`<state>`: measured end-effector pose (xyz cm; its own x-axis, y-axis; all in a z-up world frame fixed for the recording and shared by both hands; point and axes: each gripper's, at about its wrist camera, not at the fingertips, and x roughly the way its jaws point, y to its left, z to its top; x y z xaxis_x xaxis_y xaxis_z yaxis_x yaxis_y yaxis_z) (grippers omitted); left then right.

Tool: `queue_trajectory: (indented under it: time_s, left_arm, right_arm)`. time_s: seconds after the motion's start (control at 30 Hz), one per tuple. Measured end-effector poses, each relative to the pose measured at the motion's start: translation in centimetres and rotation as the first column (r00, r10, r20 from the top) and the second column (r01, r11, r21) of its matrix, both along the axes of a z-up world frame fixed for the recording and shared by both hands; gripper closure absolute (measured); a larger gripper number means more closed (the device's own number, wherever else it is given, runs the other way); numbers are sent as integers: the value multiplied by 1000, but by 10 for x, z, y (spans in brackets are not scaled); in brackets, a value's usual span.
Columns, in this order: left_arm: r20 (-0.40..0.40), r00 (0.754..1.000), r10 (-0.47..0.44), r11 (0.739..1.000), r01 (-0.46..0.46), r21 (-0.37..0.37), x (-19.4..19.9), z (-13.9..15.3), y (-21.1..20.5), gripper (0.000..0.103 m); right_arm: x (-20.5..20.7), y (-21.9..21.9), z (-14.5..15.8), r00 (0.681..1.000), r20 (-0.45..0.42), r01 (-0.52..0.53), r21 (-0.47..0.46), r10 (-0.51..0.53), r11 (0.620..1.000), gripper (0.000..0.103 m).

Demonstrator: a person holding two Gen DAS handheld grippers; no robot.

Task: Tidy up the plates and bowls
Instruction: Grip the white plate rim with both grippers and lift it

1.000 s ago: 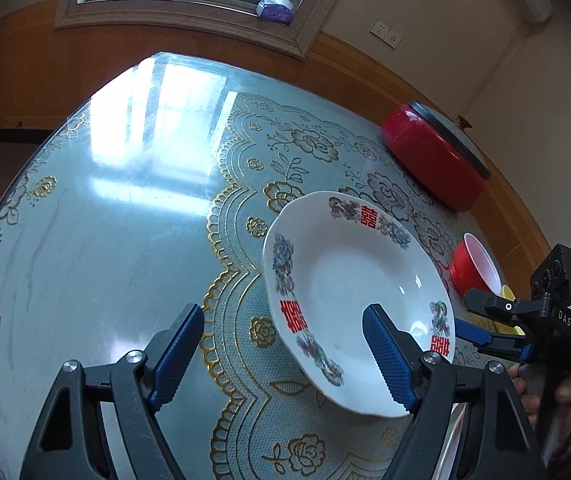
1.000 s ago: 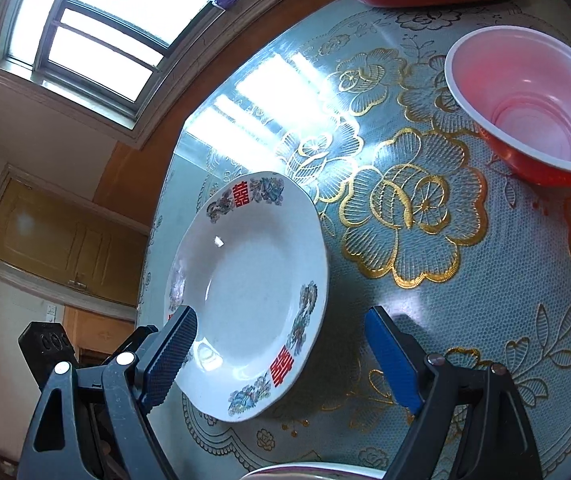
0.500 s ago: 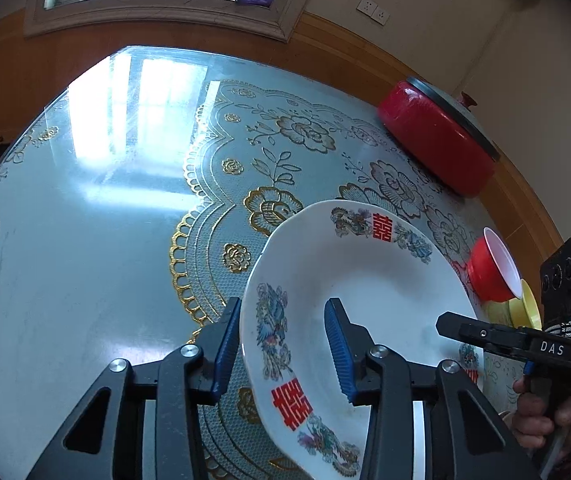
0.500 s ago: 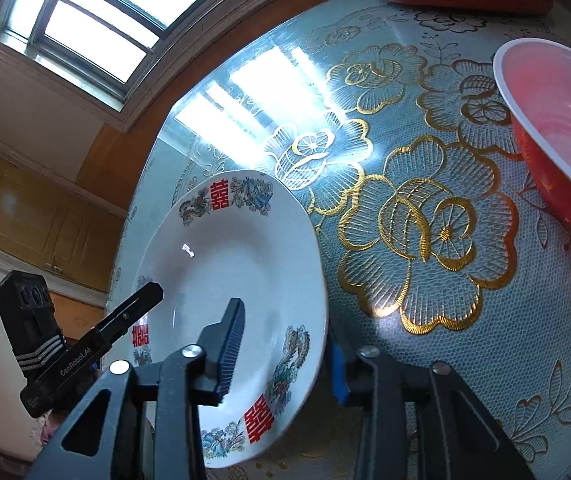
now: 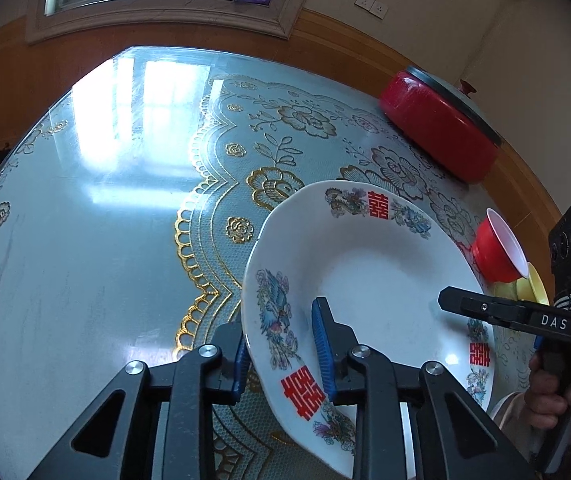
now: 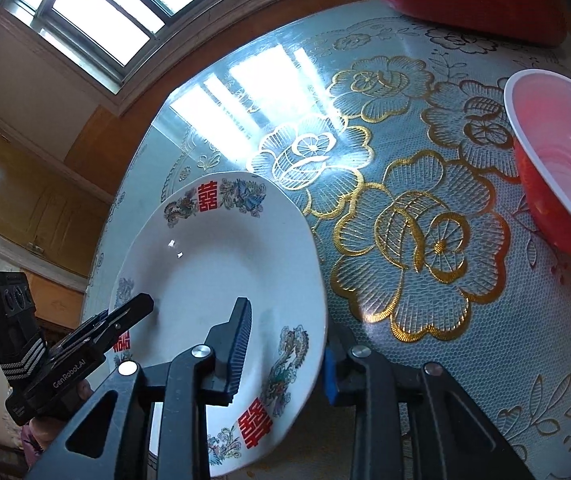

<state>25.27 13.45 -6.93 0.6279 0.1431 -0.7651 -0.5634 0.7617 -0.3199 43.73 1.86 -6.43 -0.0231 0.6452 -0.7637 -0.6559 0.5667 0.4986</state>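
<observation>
Over the glass tabletop (image 5: 85, 220), in the left wrist view, the white plate (image 5: 373, 280) is clamped at its near-left rim by the left gripper (image 5: 281, 350), whose fingers have just been closing on it. A red bowl (image 5: 497, 252) and a red pot (image 5: 441, 136) are seen beyond, and the right gripper (image 5: 445, 300) reaches onto the plate's far side.

From the right wrist view, the plate (image 6: 213, 264) is pinched at its near-right rim between the fingers of the right gripper (image 6: 285, 354). The red bowl (image 6: 561, 160) is set apart on the patterned cloth (image 6: 425, 220).
</observation>
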Motion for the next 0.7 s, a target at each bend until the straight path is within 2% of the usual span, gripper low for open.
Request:
queue_trajectory:
  time_s: [0.43,0.7]
  left_arm:
    - [15,1000,-9,1000,8,11,-18,9,-20,75]
    - [32,999,-24,998,22,54,-21,14,-30,77]
  right_arm:
    - [0,-23,-1,1000,-26,-6,12,6,1000,73]
    - [-3,-24,4,1000,-18,-22,19,23,1000,73]
